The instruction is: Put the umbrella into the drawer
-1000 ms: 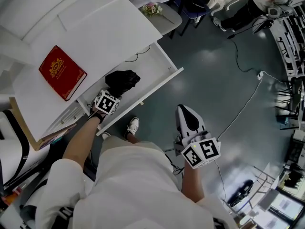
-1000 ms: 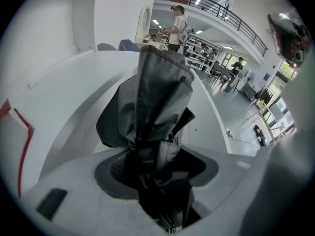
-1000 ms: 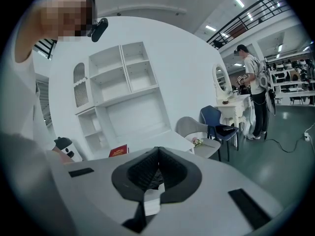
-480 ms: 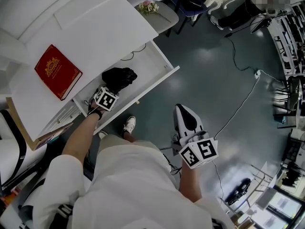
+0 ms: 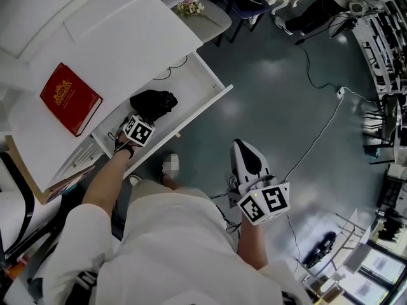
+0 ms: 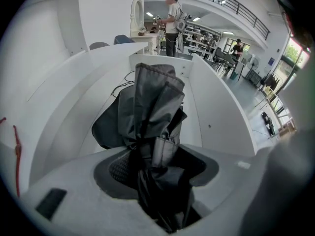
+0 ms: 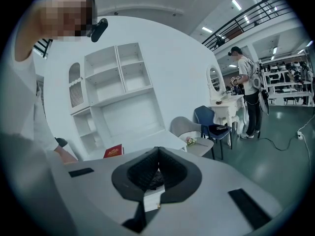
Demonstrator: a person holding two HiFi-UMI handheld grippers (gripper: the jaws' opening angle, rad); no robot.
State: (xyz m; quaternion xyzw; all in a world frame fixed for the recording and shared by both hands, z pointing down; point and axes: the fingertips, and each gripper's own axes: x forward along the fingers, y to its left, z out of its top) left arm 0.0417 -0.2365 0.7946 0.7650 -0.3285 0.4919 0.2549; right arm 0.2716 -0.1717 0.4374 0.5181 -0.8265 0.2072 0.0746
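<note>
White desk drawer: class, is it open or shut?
Open: the white drawer juts out past the white desk top, its inside showing, with the folded black fabric umbrella in it.

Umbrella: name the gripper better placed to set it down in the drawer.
Left gripper: its jaws grip the umbrella over the open drawer. Right gripper hangs above the floor, jaws together, empty.

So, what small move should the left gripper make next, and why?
Probably open the left gripper to let go: its jaws are closed on the black umbrella, whose body is already inside the open drawer, between its white walls.
</note>
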